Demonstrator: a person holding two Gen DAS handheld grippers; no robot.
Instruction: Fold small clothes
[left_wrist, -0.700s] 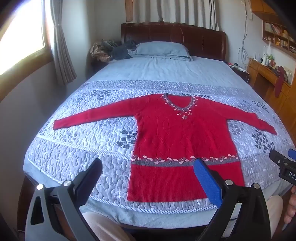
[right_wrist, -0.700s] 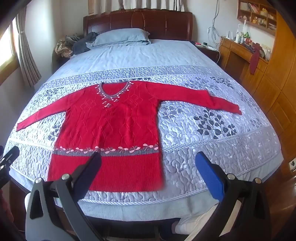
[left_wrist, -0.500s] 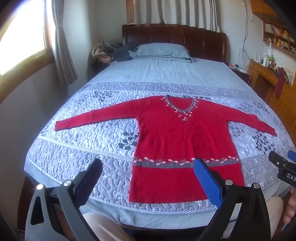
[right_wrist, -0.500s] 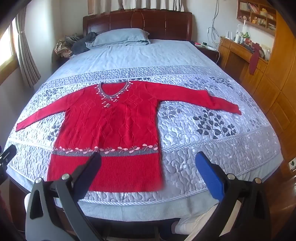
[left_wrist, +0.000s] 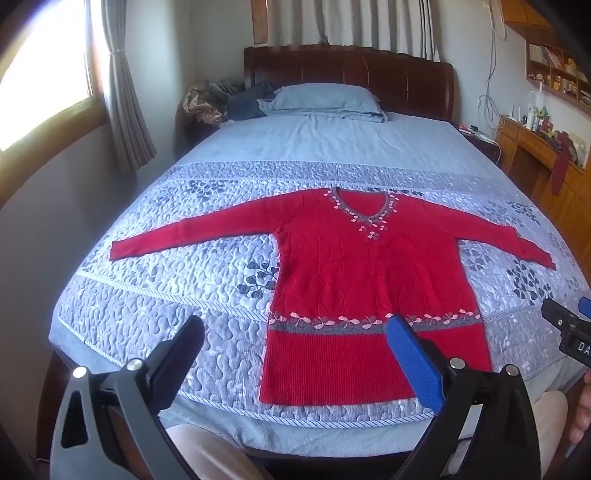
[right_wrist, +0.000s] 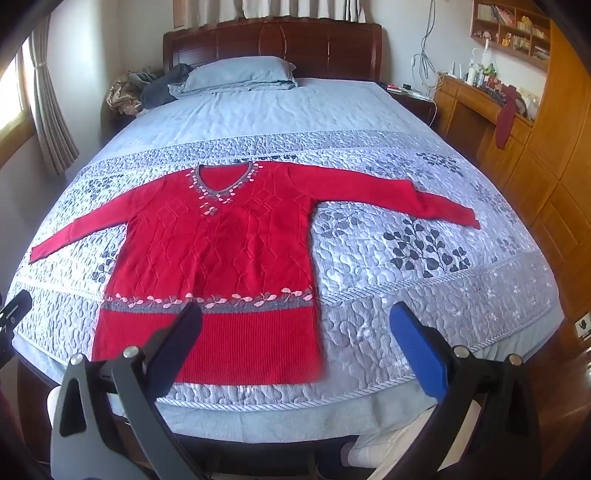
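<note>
Nothing has shifted: red knitted sweater (left_wrist: 369, 295) lies unfolded mid-frame, left gripper (left_wrist: 295, 354) and right gripper (right_wrist: 295, 339) wide open, empty.

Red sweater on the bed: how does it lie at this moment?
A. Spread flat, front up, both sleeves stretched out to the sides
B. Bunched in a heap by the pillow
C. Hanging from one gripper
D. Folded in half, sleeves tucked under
A: the red sweater lies flat on the quilt, neckline away from the grippers, a sleeve out to each side, nothing folded yet.
</note>
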